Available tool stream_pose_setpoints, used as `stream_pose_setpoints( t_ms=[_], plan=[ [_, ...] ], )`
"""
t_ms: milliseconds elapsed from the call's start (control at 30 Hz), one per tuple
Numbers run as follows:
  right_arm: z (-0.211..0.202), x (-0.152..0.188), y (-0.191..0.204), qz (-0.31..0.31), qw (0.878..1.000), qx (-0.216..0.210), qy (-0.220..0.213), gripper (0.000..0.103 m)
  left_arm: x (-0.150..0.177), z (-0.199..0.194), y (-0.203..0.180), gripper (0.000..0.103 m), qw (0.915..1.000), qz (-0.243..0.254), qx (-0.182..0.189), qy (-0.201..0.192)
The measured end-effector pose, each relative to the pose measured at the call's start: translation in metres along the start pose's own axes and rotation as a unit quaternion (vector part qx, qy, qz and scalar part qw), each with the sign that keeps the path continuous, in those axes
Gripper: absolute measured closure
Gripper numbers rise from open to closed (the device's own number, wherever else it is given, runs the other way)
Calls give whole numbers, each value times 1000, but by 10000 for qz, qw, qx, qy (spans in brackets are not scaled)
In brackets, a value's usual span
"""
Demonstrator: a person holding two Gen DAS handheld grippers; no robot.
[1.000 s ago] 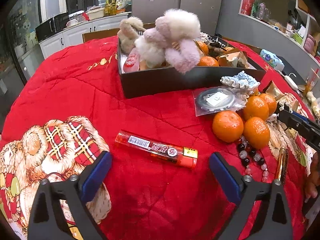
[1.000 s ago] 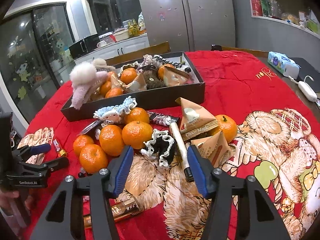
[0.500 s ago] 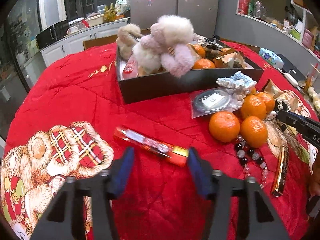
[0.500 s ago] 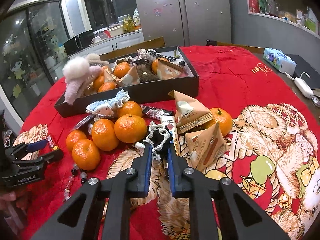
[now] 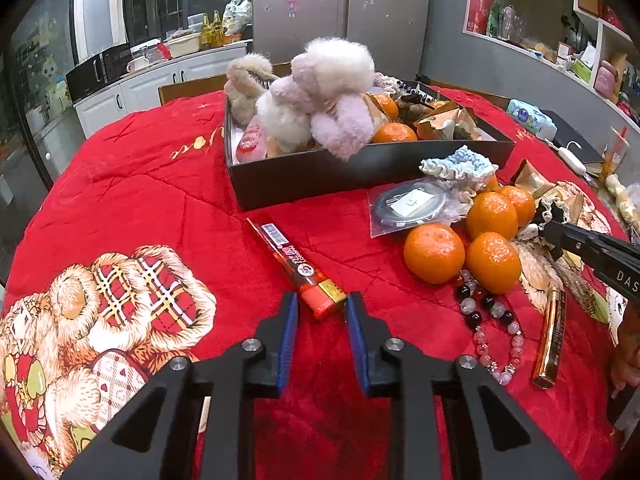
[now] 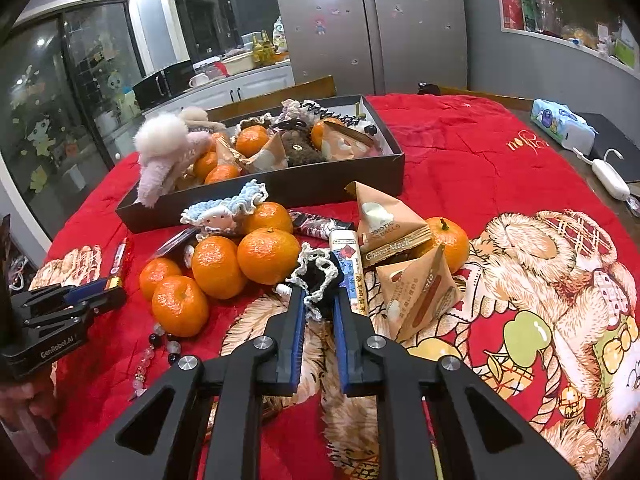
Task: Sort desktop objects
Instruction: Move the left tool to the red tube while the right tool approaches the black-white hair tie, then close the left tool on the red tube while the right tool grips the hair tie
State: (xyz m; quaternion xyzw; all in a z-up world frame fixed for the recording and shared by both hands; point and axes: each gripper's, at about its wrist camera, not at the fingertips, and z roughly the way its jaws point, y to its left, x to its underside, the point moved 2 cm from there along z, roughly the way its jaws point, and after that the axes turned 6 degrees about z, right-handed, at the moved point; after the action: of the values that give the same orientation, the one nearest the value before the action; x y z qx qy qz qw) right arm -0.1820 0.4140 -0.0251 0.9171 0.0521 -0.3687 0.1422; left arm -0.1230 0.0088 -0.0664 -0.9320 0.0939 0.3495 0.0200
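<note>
**Both claws closing on small items beside the box**

A red quilted bear-print cloth (image 5: 120, 184) is covering the surface, with a black rectangular cardboard box (image 5: 360, 168) at its far side. The left claw (image 5: 321, 307) has just been closing around the near gold-capped end of a long orange-red lighter (image 5: 298, 266), whose long axis is running away to the upper left. The right claw (image 6: 319, 298) is pinching a black crocheted scrunchie with white trim (image 6: 318, 274) beside the mandarins.

The left gripper (image 5: 322, 304) points steeply down, its jaws just narrowed to a small gap; the right gripper (image 6: 319, 296) tilts down likewise, jaws nearly together.
</note>
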Motion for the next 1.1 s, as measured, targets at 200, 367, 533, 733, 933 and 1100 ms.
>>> stream_pose_setpoints(
  t_ms=[200, 367, 533, 733, 933, 1100],
  plan=[
    [-2, 1, 4, -91, 9999, -11, -56, 90, 2, -5, 2, 86, 9999, -45, 33, -95],
    [-4, 1, 5, -124, 9999, -46, -59, 90, 3, -7, 0, 88, 9999, -9, 39, -152],
    [-6, 2, 8, -176, 9998, -58, -99, 90, 4, -8, 2, 88, 9998, -73, 46, -174],
    [-5, 2, 5, -121, 9999, -80, -79, 90, 3, -11, 0, 89, 9996, -35, 11, -275],
    [-7, 2, 7, -198, 9997, -101, -117, 90, 4, -17, 0, 89, 9993, -28, 6, -377],
    [-9, 2, 9, -235, 9995, -117, -161, 91, 5, -19, 1, 90, 9992, -41, 23, -391]
  ],
)
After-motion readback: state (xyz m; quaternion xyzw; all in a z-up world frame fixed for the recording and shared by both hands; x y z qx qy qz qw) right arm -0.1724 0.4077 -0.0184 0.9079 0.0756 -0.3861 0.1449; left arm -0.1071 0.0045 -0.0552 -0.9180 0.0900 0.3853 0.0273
